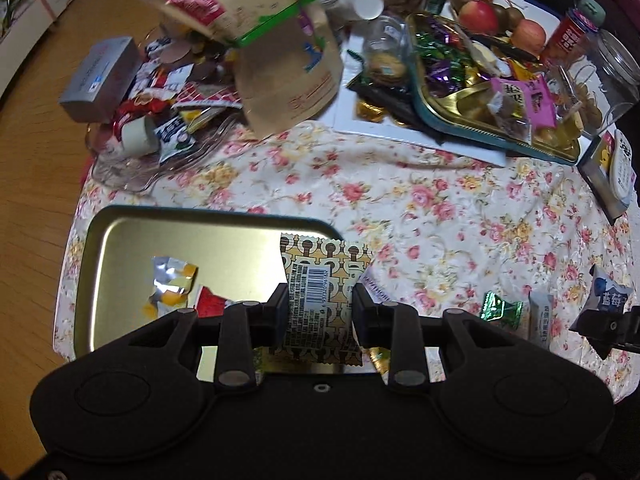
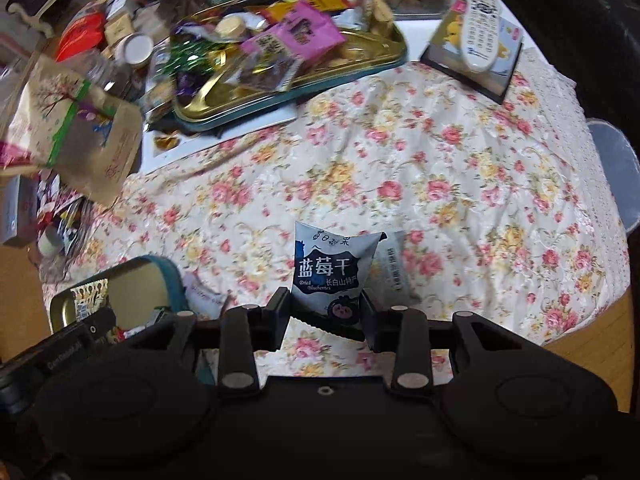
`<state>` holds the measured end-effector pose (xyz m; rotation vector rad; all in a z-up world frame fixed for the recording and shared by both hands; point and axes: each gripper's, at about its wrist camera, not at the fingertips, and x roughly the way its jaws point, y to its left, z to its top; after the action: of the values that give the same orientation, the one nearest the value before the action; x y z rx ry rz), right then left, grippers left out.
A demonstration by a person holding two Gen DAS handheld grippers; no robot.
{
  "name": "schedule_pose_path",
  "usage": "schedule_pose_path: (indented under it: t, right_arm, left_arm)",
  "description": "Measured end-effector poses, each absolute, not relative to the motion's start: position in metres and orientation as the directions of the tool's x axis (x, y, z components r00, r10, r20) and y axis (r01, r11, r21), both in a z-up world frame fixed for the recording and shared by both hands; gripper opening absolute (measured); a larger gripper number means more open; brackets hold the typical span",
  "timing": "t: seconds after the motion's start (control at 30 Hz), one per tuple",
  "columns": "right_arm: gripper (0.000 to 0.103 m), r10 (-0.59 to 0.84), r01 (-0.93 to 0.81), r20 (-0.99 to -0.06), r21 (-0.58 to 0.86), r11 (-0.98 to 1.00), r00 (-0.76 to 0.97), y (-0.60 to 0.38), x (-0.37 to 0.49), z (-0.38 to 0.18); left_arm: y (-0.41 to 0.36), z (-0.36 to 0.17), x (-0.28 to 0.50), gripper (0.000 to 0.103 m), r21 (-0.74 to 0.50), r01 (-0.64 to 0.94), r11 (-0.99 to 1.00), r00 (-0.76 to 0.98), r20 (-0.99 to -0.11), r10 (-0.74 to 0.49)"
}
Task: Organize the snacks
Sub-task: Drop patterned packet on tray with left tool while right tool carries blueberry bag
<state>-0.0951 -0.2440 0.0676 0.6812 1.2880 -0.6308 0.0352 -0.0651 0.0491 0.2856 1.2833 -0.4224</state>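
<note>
Now left gripper point(image 1: 320, 304) fingers pinching patterned snack packet point(image 1: 316, 280) above gold tray point(image 1: 160, 236); right gripper point(image 2: 326, 312) pinching dried blueberry packet point(image 2: 332, 268), tray leftward.

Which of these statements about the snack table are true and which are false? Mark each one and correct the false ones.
1. The left gripper holds a yellow patterned packet with a barcode. True.
2. The right gripper is empty. False: its jaws grip a dried blueberry packet.
3. The near gold tray has wrappers in it. True.
4. A remote control lies on the floral tablecloth beside the blueberry packet. False: it rests on a picture card at the far edge.
5. The far tray is bare. False: it holds purple and green wrapped sweets.
</note>
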Motion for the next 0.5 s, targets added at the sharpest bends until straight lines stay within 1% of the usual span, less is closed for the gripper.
schedule_pose_path:
  t: [0.17, 0.33, 0.5]
  right_arm:
    - [0.038, -0.028, 0.719, -0.986, 0.101, 0.688, 0.166, -0.222, -0.079, 0.065]
    - [0.038, -0.017, 0.694, -0.988, 0.095, 0.714, 0.153, -0.204, -0.062, 0.060]
    - [0.038, -0.013, 0.664, -0.988, 0.094, 0.741, 0.153, -0.184, -0.049, 0.059]
  left_arm:
    - [-0.038, 0.053, 0.046, 0.040, 0.000, 0.412, 0.911, 0.266, -0.956, -0.120]
    - [-0.013, 0.053, 0.056, 0.041, -0.048, 0.380, 0.924, 0.250, -0.956, -0.153]
    - [0.003, 0.050, 0.063, 0.041, -0.042, 0.348, 0.937, 0.248, -0.959, -0.135]
